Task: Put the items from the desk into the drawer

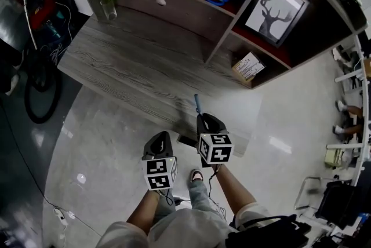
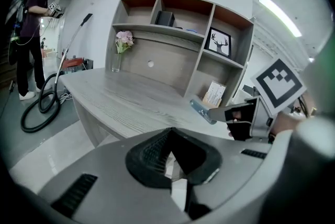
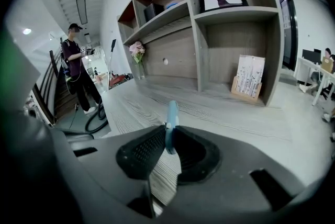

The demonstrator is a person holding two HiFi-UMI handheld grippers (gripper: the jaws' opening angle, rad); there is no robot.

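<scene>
Currently right gripper [image 3: 168,138] pinches a thin blue item [image 3: 171,113] (pen-like) by the desk's [image 1: 133,61] near edge; left gripper [image 2: 170,134] jaws closed together, holding nothing.

Blue tool [image 3: 171,115], grey wood-grain desk [image 1: 133,55]

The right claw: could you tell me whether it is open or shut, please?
Shut on a slim blue item: the right gripper view shows the right claw pinching it.
</scene>
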